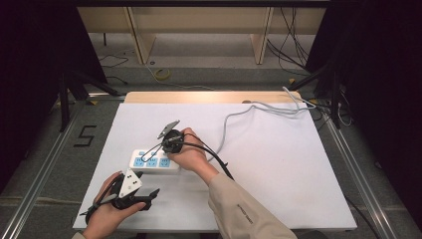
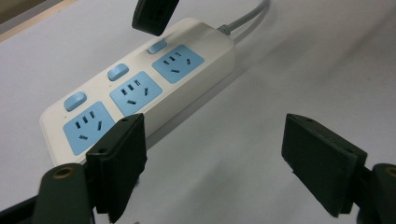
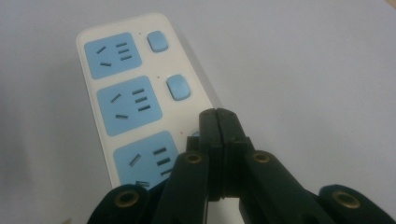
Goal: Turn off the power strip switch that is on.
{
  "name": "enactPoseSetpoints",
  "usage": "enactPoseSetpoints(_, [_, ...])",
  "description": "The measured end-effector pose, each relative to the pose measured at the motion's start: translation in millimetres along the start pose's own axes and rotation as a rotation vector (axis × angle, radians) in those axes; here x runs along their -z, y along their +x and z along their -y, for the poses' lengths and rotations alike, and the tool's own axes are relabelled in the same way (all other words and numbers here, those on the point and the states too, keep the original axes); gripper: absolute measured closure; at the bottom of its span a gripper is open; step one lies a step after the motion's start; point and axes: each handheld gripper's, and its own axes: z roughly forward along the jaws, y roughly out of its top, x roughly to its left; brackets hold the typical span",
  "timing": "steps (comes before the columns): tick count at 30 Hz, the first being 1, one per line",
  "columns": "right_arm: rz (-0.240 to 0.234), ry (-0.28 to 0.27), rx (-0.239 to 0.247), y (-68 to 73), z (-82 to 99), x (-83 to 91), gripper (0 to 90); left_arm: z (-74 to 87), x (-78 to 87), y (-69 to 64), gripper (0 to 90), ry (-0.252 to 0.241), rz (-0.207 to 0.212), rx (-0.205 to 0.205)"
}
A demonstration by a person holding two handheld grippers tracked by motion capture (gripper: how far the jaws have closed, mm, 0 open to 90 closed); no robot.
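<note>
A white power strip with three blue sockets and three blue switches (image 1: 154, 161) is seen lying left of centre on a white sheet covering a pale wooden table (image 1: 209, 96), its grey cable (image 1: 234, 117) trailing away toward two o'clock. The right gripper (image 1: 147, 158) is poised over the strip's right end, jaws pressed fully together with nothing held, tips at the nearest switch (image 3: 196, 135). At seven o'clock from the strip, well apart, the left gripper (image 1: 152, 195) is held with jaws spread wide and empty. Beyond the table, grey floor, loose cables and light wooden furniture legs (image 1: 142, 37) are shown between dark curtains.
</note>
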Motion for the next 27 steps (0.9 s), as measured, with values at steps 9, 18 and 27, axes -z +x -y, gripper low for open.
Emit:
enactPoseSetpoints(9, [-0.002,0.008,0.008,0.1,-2.3,-2.1,90.0,-0.1,0.0,0.0,22.1,0.000,0.001,0.000])
enactPoseSetpoints(18, [-0.005,0.024,0.009,0.3,-3.5,-4.9,90.0,0.0,-0.1,-0.1,22.1,0.000,0.001,-0.001])
enactPoseSetpoints(27, [-0.007,0.035,0.009,1.0,-5.1,-6.7,90.0,-0.1,0.0,0.0,22.0,0.001,0.001,-0.001])
